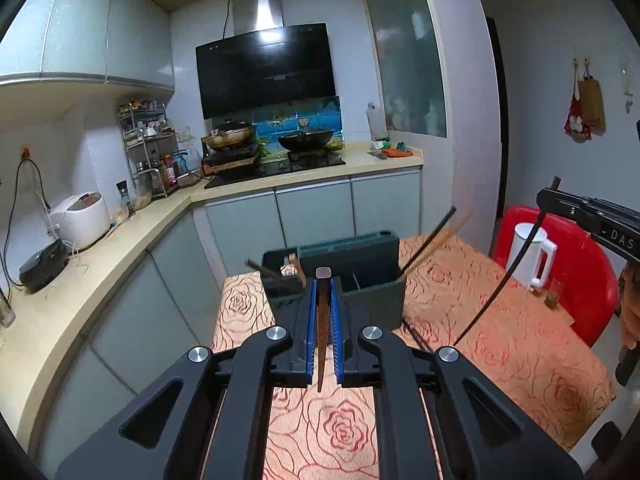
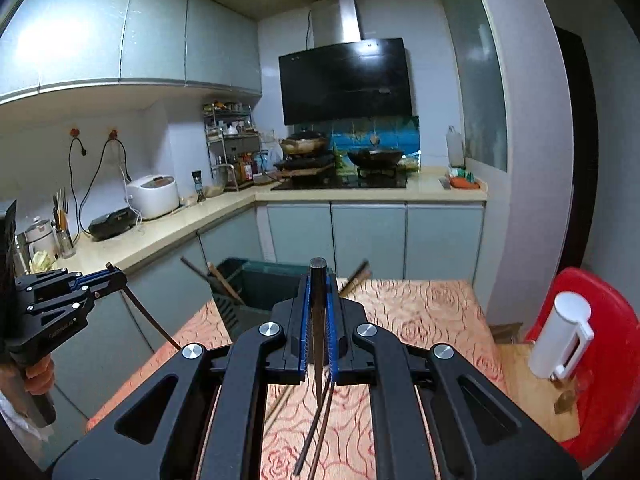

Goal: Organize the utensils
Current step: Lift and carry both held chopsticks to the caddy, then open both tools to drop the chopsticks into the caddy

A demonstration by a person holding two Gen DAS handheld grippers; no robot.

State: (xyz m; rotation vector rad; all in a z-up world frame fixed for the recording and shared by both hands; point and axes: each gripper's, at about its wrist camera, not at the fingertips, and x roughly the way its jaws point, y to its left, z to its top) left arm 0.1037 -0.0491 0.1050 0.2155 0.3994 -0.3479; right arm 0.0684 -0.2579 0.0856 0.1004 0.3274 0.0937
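Two chopsticks held clear of the table, one per gripper.

The left gripper (image 1: 323, 280) is clamped on a brown chopstick (image 1: 322, 320), the right gripper (image 2: 319, 280) on a dark chopstick (image 2: 319, 312); either could pivot between the pads and miss the green utensil holder (image 1: 360, 276) ahead.

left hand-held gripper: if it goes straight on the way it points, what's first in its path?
Likely the dark green utensil holder on the table: the left hand-held gripper, shut on a brown chopstick, points right at it. Depth is unclear, so it might pass just over the rim.
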